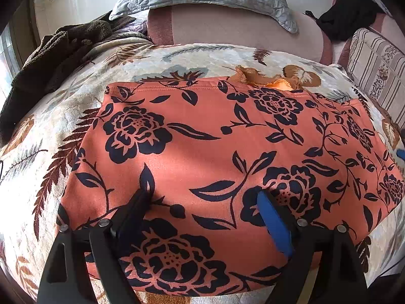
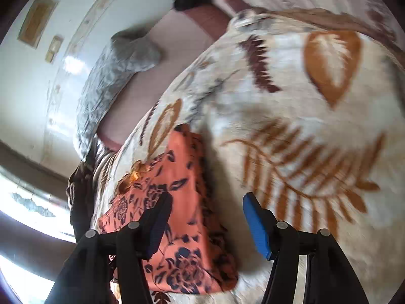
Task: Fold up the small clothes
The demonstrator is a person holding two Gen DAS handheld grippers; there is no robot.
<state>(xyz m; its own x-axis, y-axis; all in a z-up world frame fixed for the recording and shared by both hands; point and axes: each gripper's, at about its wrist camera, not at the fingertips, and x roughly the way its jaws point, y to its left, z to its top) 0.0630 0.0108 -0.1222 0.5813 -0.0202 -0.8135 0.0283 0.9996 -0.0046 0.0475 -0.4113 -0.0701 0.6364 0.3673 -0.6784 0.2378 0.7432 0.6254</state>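
Left wrist view: the orange floral garment (image 1: 215, 157) is lying flat and folded on the leaf-patterned blanket (image 1: 50, 131), filling most of the frame. The left gripper (image 1: 205, 197) is hovering over the garment's near part with its jaws spread wide, gripping nothing. Only this view is showing a bunched orange trim (image 1: 265, 78) at the garment's far edge, a dark brown towel (image 1: 50, 58) at far left, a striped cushion (image 1: 374, 71) at far right, and a black cloth (image 1: 349, 17) beyond it.

Right wrist view: the scene is appearing tilted and motion-blurred. The right gripper (image 2: 206, 202) is standing wide open and empty, its dark finger over the garment (image 2: 177, 202), its blue-padded finger (image 2: 255, 225) over bare blanket (image 2: 303, 101) beside the garment's edge. A grey quilted pillow (image 2: 114, 76) is resting against the pink headboard (image 2: 157, 58). Whether either gripper is touching the fabric cannot be told.
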